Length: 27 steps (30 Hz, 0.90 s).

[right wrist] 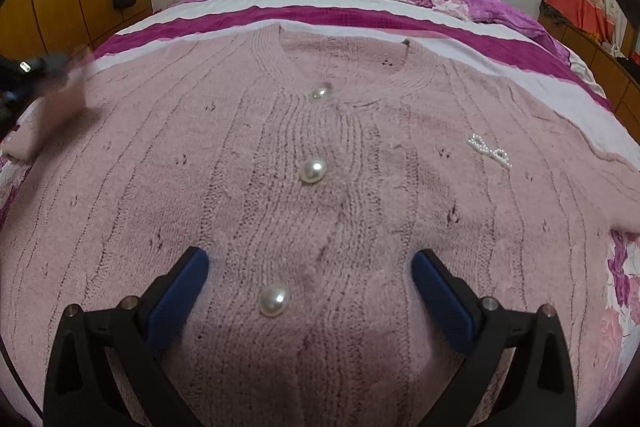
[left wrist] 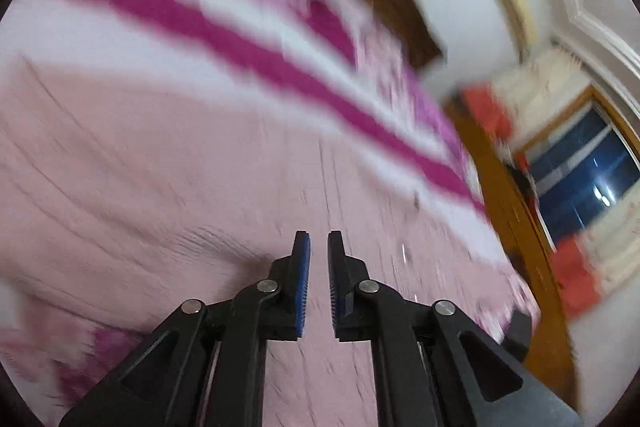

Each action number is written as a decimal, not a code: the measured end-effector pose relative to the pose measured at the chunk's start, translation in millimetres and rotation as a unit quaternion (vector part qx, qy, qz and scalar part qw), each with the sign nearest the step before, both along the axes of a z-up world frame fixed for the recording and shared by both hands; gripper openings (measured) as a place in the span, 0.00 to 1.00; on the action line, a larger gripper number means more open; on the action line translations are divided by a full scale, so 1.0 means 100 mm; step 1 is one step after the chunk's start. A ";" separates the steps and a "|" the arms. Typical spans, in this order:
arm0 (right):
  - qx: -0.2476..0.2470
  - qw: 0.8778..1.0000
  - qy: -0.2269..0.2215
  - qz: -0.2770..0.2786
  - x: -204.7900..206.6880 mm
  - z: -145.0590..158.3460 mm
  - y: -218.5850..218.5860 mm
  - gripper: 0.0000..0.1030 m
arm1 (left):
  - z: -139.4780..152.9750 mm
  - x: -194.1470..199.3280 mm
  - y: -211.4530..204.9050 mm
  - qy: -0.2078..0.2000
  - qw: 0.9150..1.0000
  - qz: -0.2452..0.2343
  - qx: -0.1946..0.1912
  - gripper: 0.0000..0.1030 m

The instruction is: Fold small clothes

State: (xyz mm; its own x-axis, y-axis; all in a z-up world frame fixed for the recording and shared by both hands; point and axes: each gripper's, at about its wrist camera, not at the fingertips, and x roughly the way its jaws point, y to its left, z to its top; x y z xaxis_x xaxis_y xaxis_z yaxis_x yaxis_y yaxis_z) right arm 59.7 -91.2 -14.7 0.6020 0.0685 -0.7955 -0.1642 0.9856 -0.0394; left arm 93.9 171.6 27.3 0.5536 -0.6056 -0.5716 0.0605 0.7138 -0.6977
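bed carries cardigan, spread flat, front up, directly ahead of and under right tool | fold: pinch a side edge, carry it to the pearl buttons | right tool: wide open, empty, low, level | left tool: jaws narrowly apart, empty, blurred, tilted over knit.

Motion-blurred bedspread, cardigan

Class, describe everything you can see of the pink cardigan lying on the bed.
The pink cardigan is a soft cable-knit, spread flat, front up, on the striped bedspread, ribbed neckline toward the headboard. Three pearl buttons run down its closed front; a small pearl bow sits on one chest side. The right tongs hover open over its lower part.
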 end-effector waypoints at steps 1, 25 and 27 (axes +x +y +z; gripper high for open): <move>-0.001 1.000 0.000 0.000 0.00 0.00 0.00 1.00 | -0.07 0.06 -0.05 0.038 0.999 -0.036 -0.004 0.01; 0.157 0.984 0.029 0.078 0.54 0.37 1.15 0.79 | 0.26 -0.71 0.57 -0.047 0.983 0.109 0.141 0.04; 0.166 0.981 0.059 0.084 0.65 0.23 1.31 0.63 | 0.23 -0.59 0.60 -0.036 0.988 0.107 0.110 0.04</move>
State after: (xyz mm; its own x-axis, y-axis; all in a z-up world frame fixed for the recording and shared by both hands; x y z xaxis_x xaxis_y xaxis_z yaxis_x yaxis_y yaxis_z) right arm 124.9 39.6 8.0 0.4649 0.4266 -0.7758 -0.3101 0.8992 0.3087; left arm 34.5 231.5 50.5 0.6995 -0.3364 -0.6305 -0.0644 0.8490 -0.5244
